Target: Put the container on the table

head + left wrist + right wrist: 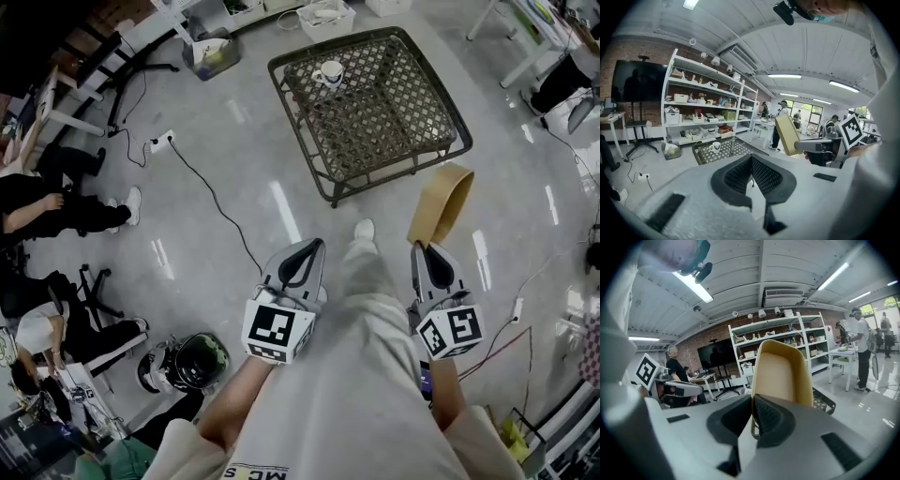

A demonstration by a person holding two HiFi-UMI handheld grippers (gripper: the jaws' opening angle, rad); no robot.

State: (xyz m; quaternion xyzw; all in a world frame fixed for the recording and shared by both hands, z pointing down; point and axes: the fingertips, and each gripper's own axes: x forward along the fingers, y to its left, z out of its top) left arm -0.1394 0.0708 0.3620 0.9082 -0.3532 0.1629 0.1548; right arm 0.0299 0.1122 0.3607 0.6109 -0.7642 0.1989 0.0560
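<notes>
A tan oval container [441,202] hangs over the floor just short of the low lattice table [412,141]. My right gripper [419,248] is shut on its rim. In the right gripper view the container [780,376] stands upright straight ahead of the jaws [753,399] and hides most of the table [825,402]. My left gripper [314,246] is level with the right one, shut and holding nothing. The left gripper view shows its closed tips [751,157], the table [729,151] ahead and the container [786,135] to the right. A white mug [328,73] stands on the table's far left corner.
My leg and white shoe [364,229] are between the two grippers. A power strip [161,142] and its black cable [220,206] lie on the floor to the left. Seated people [56,202] and chairs fill the left side. White shelves [703,108] stand beyond the table.
</notes>
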